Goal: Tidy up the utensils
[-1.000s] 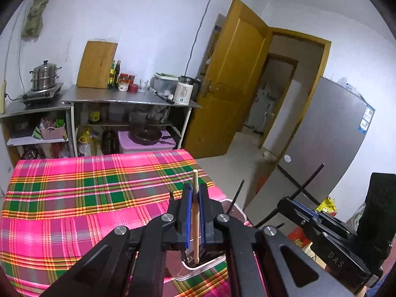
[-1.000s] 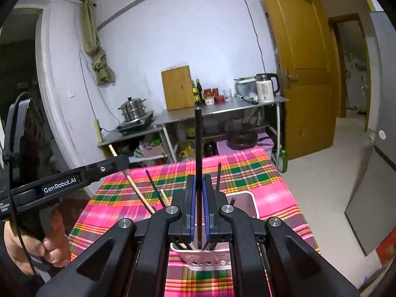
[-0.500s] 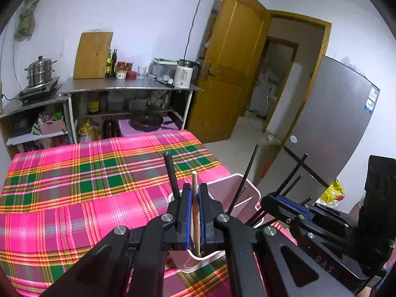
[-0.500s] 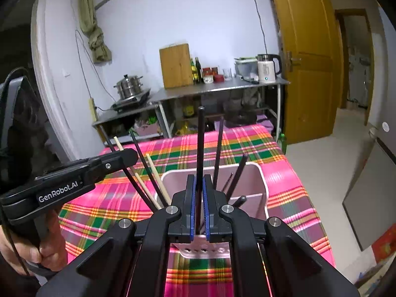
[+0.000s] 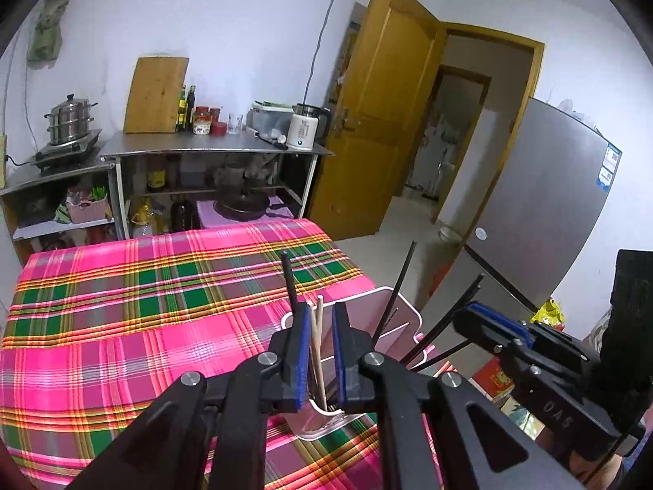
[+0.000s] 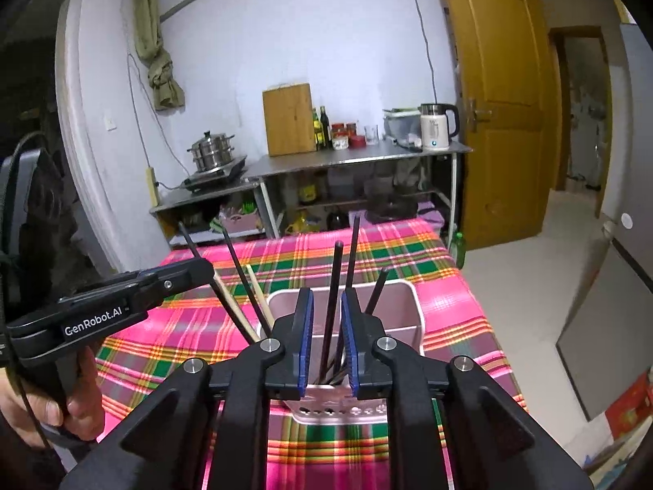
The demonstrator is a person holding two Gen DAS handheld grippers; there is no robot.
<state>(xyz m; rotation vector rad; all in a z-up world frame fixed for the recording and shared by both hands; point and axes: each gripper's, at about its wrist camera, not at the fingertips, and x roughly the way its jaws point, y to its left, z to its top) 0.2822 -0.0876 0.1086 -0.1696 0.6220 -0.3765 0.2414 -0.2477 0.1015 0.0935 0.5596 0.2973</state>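
A pink utensil holder stands on the plaid tablecloth near the table's right edge. Wooden chopsticks and several black chopsticks stand in it. My left gripper is open just above the holder, its jaws either side of the wooden chopsticks without touching them. My right gripper is open above the holder, its jaws either side of a black chopstick. Each gripper also shows in the other's view.
The pink and green plaid tablecloth covers the table. Behind it stands a steel shelf with a pot, a cutting board, bottles and a kettle. A yellow door is open at the right, and a grey fridge stands beside it.
Both grippers lowered over the holder and opened. The left let go of the wooden chopstick and the right let go of the black chopstick; both sticks now stand in the holder.
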